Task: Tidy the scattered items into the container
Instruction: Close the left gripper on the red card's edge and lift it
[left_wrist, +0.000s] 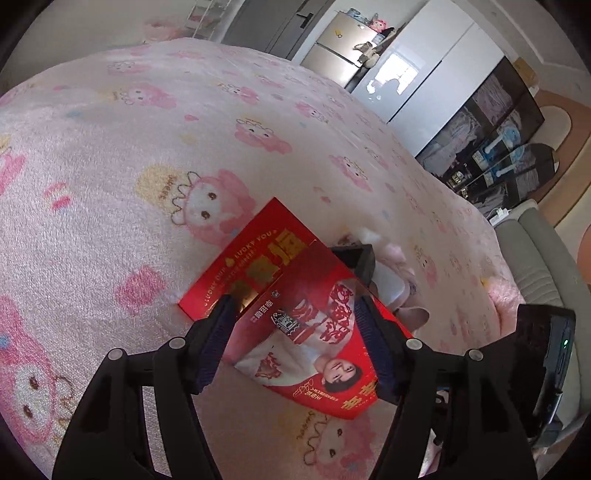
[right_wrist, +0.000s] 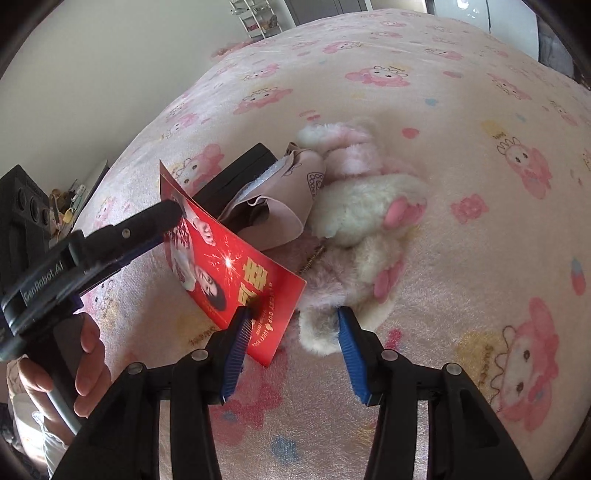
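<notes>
Right wrist view: a red printed box (right_wrist: 236, 273) stands at centre-left on the pink blanket (right_wrist: 461, 258), flaps up, contents hidden, beside a fluffy plush toy (right_wrist: 369, 221). Right gripper (right_wrist: 291, 325) gapes; left gripper (left_wrist: 295, 314) spread wide around the box.

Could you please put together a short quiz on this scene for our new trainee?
1. True or false: the plush toy already lies inside the red carton.
2. What do the scattered things rest on? A) a bare wooden floor B) a pink cartoon-print blanket C) a glass table
3. Fill in the missing word: the left gripper straddles the carton's flap with its jaws ____.

Key: 1 false, as the toy lies on the blanket beside the carton; 2 B; 3 open.
</notes>
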